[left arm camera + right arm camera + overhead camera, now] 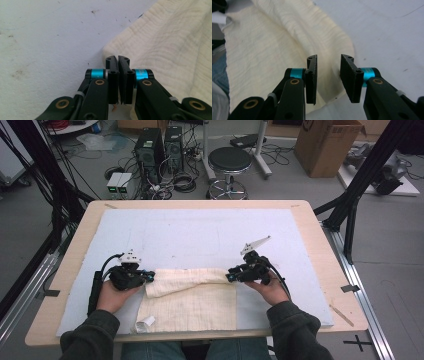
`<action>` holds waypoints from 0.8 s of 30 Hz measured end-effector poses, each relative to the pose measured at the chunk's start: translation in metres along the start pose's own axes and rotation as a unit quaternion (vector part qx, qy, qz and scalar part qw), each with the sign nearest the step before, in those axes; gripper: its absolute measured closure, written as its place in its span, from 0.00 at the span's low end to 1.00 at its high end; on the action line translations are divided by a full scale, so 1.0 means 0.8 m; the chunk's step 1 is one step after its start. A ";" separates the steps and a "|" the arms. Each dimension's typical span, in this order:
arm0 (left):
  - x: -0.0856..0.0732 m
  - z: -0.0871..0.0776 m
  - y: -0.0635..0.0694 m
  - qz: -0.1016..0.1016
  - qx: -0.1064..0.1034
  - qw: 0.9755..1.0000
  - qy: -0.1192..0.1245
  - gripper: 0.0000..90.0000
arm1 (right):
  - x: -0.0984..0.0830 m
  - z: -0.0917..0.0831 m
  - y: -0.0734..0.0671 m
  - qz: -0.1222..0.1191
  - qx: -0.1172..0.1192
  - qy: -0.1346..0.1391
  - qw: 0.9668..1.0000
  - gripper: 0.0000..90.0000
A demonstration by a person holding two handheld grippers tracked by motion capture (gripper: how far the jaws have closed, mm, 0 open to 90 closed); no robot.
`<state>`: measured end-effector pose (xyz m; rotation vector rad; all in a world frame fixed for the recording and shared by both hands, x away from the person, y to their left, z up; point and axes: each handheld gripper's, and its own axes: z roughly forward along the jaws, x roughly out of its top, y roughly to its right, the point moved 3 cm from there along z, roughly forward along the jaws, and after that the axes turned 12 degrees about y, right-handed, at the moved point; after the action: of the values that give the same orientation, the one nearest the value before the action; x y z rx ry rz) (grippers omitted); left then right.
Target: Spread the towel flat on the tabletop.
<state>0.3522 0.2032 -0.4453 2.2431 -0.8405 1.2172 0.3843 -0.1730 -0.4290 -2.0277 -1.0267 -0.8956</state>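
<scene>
Label [145, 322]: a small white tag at the near left corner of the cloth, closest to me.
Cloth [192, 301]: a cream towel on the near middle of the pad, its far edge folded toward me into a thick band running from one of my grippers to the other.
My left gripper [148, 277]: at the left end of the cloth's folded band, jaws clenched together at the fold's corner; from the left gripper view I cannot tell whether any fabric is pinched between them.
My right gripper [230, 275]: at the right end of the same band, jaws apart and straddling the rounded fold, pads not pressing on the cloth.
Pad [200, 235]: a pale blue sheet under the cloth, bare beyond its far edge.
Table [315, 240]: a wooden top framing the pad.
Stool [229, 160]: past the table's far edge, on the floor.
</scene>
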 end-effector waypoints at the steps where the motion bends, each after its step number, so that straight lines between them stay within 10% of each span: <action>1: 0.000 0.000 -0.001 0.001 0.000 1.000 -0.001 0.96 | 0.004 -0.001 0.004 0.003 -0.002 0.007 1.000 0.74; 10: -0.001 0.002 -0.004 0.001 0.002 1.000 -0.002 0.96 | 0.028 0.001 0.043 0.048 -0.034 0.045 0.997 0.79; 15: 0.000 0.001 -0.006 0.000 0.002 1.000 0.002 0.96 | 0.019 0.020 0.055 0.061 -0.034 0.009 0.997 0.80; 24: 0.000 -0.004 -0.004 0.005 0.004 1.000 0.010 0.96 | 0.007 0.039 0.024 0.023 -0.024 -0.039 0.999 0.78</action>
<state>0.3524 0.2077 -0.4438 2.2320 -0.8412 1.2474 0.4119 -0.1543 -0.4460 -2.1320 -1.0055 -0.8312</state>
